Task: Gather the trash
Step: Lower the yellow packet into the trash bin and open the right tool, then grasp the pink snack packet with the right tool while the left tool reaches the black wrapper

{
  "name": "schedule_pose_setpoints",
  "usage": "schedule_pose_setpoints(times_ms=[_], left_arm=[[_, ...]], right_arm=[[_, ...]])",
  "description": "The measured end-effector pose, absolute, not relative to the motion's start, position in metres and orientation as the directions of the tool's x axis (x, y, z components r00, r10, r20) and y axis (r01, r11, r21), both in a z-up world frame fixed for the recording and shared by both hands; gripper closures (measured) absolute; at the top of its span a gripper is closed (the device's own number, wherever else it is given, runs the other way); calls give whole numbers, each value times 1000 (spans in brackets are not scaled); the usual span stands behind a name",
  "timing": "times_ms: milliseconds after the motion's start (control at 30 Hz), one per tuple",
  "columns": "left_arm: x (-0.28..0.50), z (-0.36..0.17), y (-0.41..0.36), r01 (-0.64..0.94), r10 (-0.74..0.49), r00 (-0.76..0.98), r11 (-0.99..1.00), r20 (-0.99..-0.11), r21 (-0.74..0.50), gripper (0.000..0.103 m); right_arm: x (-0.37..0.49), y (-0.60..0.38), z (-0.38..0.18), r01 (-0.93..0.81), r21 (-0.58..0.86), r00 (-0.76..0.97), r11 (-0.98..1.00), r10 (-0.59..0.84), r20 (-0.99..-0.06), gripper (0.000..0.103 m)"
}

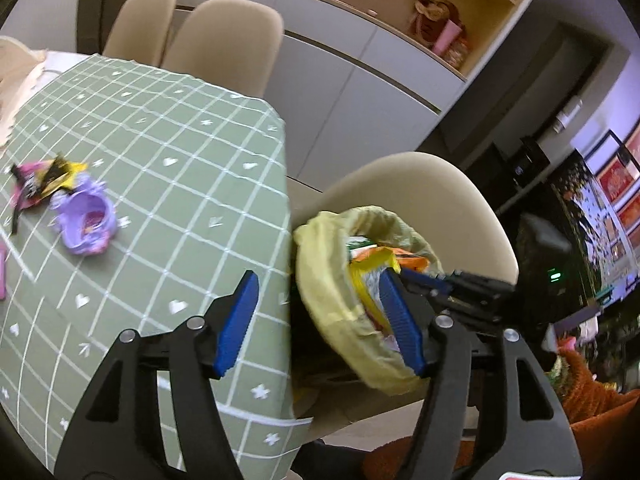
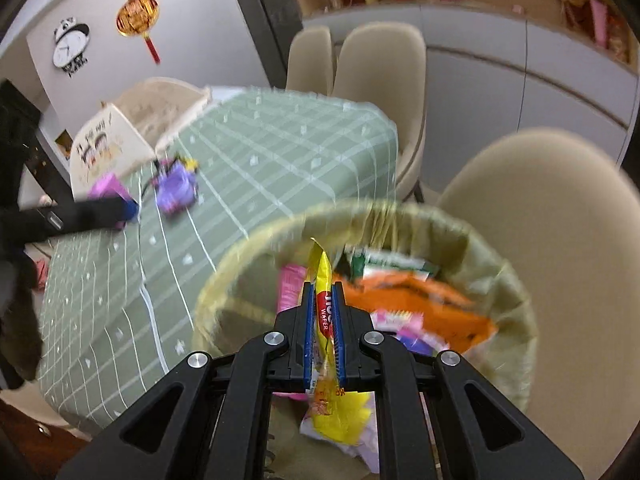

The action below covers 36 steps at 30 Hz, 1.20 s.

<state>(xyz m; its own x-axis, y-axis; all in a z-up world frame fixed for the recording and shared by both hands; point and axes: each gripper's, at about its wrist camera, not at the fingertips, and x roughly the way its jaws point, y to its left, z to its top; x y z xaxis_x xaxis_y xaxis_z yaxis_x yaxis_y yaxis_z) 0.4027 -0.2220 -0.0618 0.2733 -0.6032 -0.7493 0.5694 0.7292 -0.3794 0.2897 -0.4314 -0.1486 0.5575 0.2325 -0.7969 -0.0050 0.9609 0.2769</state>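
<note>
black hand-held gripper point(image 2: 324, 320), blue pads point(image 1: 236, 320), silver screws

Yellow wafer wrapper point(image 2: 325, 312) stands upright above the yellow-lined trash bin point(image 2: 516, 280) (already holding orange, green and pink packets). Purple wrapper point(image 1: 86, 220) lies crumpled on the table.

Three beige chairs point(image 2: 552, 240), one lined bin point(image 2: 516, 304), one purple wrapper point(image 1: 86, 220), one wall clock point(image 2: 71, 47)

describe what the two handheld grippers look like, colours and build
Both match: the left gripper and right gripper have matte black linkage arms with triangular cut-outs, round silver pivot pins at the joints, and flat ribbed blue pads on the fingers. No cables or sleeves show.
</note>
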Motion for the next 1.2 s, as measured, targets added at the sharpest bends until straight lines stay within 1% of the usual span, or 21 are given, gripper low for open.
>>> schedule_pose_setpoints(times_ms=[133,267,433,467,500,533,567,600,633,767,900,933,967,1000,1100,1200], left_arm=[[408,-65,-201,534,-587,288,754,-756,-382,43],[414,-71,-183,510,-564,295,776,-771,-372,43],[425,-81,-154,469,-531,316,808,-786,-357,42],[428,-83,-146,456,-524,323,816,-788,-356,39],[430,-85,-140,446,-519,329,822,-789,-355,37],[433,-87,-133,433,-511,338,830,-790,-352,37],[435,-89,-125,419,-504,346,838,-791,-350,36],[437,-91,-119,408,-499,351,843,-793,-350,35],[439,-93,-113,395,-492,356,850,-794,-350,35],[447,-104,-87,329,-447,388,884,-806,-332,33],[458,-119,-65,235,-384,422,921,-821,-310,32],[463,-123,-60,211,-371,427,928,-824,-308,31],[467,-125,-58,199,-365,430,931,-826,-308,28],[474,-128,-55,186,-363,434,932,-824,-313,26],[495,-131,-53,176,-370,457,929,-809,-326,26],[519,-129,-45,113,-387,488,917,-782,-383,26]], right_arm=[[288,-415,-169,-18,257,499,966,231,-835,93],[285,-412,-179,16,257,489,966,216,-845,93],[278,-421,-171,80,257,521,963,179,-835,91],[276,-423,-168,94,254,530,963,167,-831,90],[275,-425,-165,110,244,541,963,148,-828,86],[273,-427,-161,121,236,552,964,132,-823,77],[270,-430,-156,136,227,573,964,110,-812,73],[268,-434,-152,146,222,585,964,97,-805,66],[265,-436,-147,161,213,598,964,77,-798,64],[260,-439,-133,195,177,609,965,23,-793,64],[260,-436,-113,209,156,643,965,-15,-766,64],[261,-435,-109,211,159,654,964,-19,-757,64],[265,-433,-101,209,168,674,963,-17,-739,63],[267,-431,-97,204,175,684,963,-12,-730,63],[288,-418,-82,170,171,707,971,1,-707,63],[308,-401,-72,122,157,718,980,21,-695,63]])
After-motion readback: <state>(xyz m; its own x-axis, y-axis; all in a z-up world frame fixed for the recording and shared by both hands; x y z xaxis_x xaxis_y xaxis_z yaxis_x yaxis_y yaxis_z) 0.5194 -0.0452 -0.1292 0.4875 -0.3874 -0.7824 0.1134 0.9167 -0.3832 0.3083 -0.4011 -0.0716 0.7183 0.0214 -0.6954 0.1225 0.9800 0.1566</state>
